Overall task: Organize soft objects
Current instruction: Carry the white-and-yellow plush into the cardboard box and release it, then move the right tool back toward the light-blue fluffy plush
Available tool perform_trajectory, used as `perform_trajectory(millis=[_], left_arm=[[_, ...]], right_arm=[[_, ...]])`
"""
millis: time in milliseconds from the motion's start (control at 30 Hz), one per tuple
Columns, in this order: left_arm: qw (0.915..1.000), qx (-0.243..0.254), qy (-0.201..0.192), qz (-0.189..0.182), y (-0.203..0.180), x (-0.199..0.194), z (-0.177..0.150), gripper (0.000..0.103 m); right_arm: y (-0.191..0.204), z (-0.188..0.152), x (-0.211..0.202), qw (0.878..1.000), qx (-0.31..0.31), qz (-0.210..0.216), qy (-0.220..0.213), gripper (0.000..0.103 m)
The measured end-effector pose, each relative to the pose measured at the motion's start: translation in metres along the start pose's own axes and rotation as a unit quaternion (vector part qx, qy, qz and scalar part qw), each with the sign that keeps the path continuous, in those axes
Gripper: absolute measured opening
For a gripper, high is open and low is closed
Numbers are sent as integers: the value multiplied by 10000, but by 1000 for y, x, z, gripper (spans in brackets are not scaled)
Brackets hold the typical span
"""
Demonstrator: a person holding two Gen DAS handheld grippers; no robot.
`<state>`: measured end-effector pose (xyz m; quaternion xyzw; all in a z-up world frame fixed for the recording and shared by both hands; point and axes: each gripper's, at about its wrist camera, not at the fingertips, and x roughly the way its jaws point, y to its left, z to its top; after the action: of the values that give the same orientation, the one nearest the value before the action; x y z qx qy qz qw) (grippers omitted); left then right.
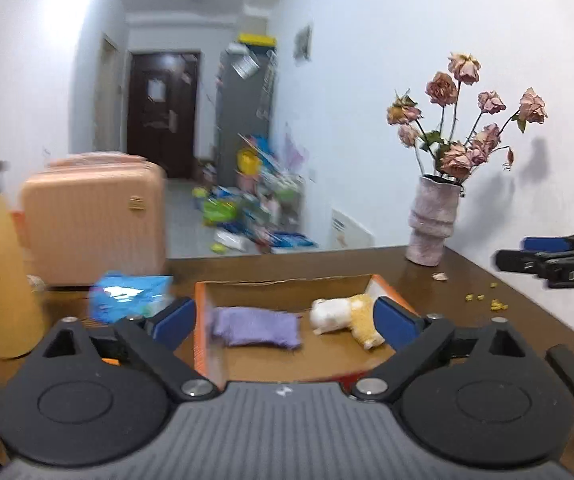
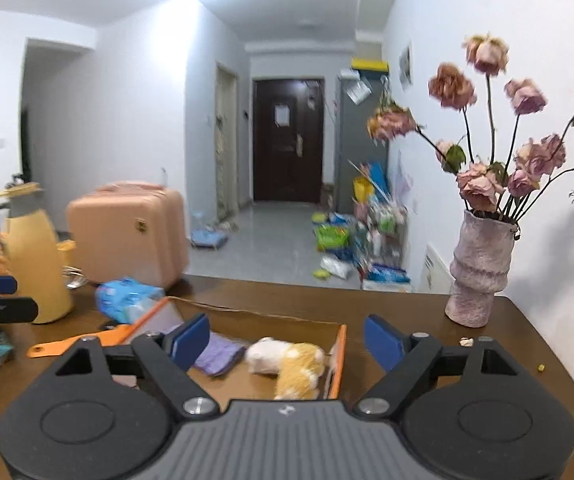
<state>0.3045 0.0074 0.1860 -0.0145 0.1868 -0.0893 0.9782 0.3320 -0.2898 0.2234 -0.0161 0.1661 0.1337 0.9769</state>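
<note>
Inside cardboard box [image 1: 287, 284], nubby purple cloth [image 1: 256, 327], fuzzy plush [image 1: 347, 316], both tools [image 1: 287, 320] [image 2: 287, 344] gaping, empty

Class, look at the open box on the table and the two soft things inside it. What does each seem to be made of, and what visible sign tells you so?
Box: apparently cardboard, with matte brown inner walls, orange outside and thin raw edges.
Purple cloth: looks like knitted or terry fabric, with a fuzzy, limp, folded surface.
Plush toy: seemingly synthetic fleece, white and yellow, with fluffy pile and soft rounded shapes.
</note>
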Motion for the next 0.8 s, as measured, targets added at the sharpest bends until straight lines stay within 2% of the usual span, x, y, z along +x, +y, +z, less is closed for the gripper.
perform_trajectory(millis=[100, 200, 367, 433, 533, 633, 700, 800], left_arm=[[9986, 57, -416, 317, -6, -44, -36, 103], [9959, 206, -742, 479, -15, -79, -71, 103], [9911, 483, -1110, 547, -30, -125, -125, 103], [9917, 585, -1024, 511, -36, -134, -142, 103], [9949, 410, -819, 428, -35, -145, -164, 103], [9976, -6, -566, 401, -33, -150, -192, 103], [9985, -53, -360, 400, -34, -149, -208, 103], [9994, -111, -61, 315, -37, -145, -224, 103]], right_arm=[[13, -30, -36, 9996, -182, -23, -224, 90], [23, -60, -63, 9991, -174, -23, -395, 92], [42, -117, -107, 9975, 4, 42, -707, 95], [53, -143, -122, 9964, -106, -79, -832, 102], [66, -182, -140, 9957, -32, -313, -868, 103], [78, -224, -157, 9936, 544, -643, -747, 103], [84, -246, -166, 9936, 686, -576, -686, 103], [93, -264, -179, 9942, 536, -558, -743, 103]])
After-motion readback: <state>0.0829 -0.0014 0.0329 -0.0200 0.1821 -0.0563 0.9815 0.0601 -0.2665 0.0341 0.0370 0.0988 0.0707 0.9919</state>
